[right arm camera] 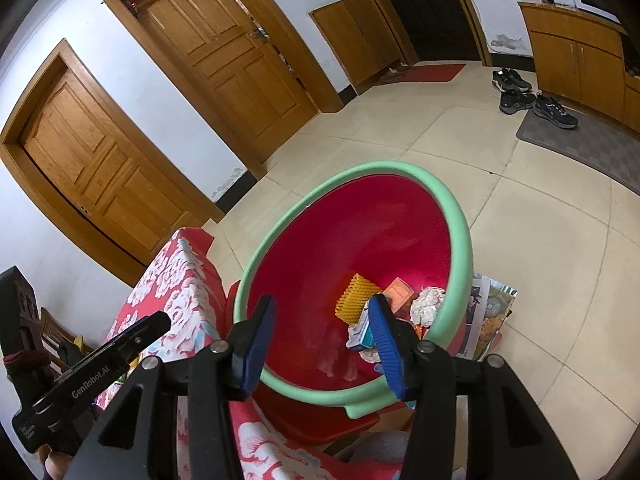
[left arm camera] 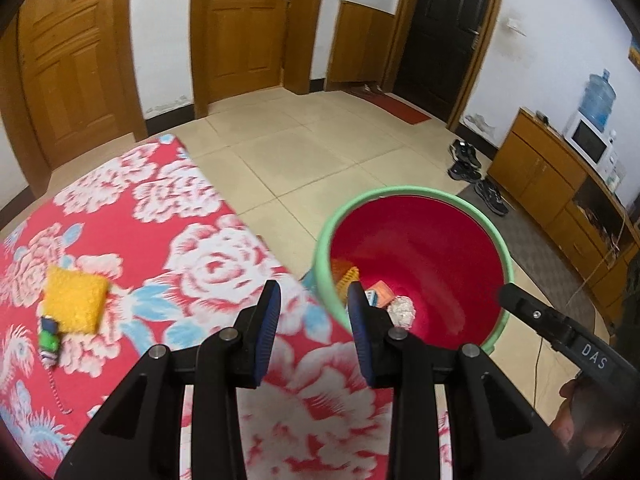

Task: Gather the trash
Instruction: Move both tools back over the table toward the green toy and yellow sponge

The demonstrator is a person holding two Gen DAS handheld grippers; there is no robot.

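A red bin with a green rim stands on the floor beside the table with the red floral cloth. Inside lie a yellow ridged piece, an orange card, crumpled white paper and a small box. On the cloth lie a yellow sponge and a small green and blue toy with a cord. My left gripper is open and empty above the table edge. My right gripper is open and empty above the bin.
Wooden doors line the far wall. Shoes lie by a wooden cabinet bearing a microwave and a water bottle. Newspaper lies under the bin. Tiled floor stretches beyond.
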